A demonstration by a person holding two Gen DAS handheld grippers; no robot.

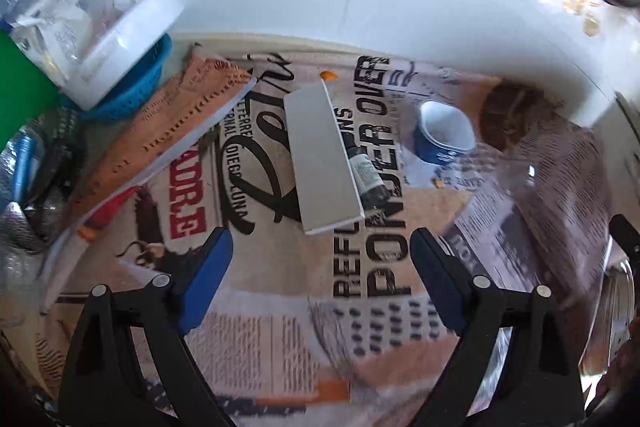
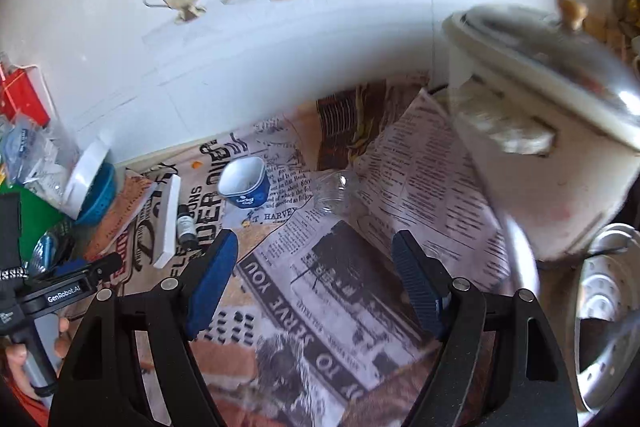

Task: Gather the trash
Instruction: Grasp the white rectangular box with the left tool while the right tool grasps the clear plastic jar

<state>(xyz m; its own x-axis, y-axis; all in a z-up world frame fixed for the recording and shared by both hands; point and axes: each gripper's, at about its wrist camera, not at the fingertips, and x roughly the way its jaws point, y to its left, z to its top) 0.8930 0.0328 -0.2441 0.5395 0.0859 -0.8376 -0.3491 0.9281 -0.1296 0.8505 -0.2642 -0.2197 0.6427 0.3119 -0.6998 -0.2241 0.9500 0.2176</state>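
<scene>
Right now both hand-held tools hover wide open and empty over the newsprint-covered counter (image 2: 332, 291): the left gripper (image 1: 320, 255) and the right gripper (image 2: 316, 267). Toward the back edge by the wall lie a blue paper cup (image 2: 244, 183) on its side, a clear plastic cup (image 2: 338, 193), a small dark bottle (image 1: 370, 175) touching a flat white box (image 1: 324, 155).

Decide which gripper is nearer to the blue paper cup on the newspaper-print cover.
Judging roughly, the left. The left gripper hovers open with the blue paper cup ahead, slightly right. The right gripper is also open; the cup lies farther ahead, to its left.
</scene>
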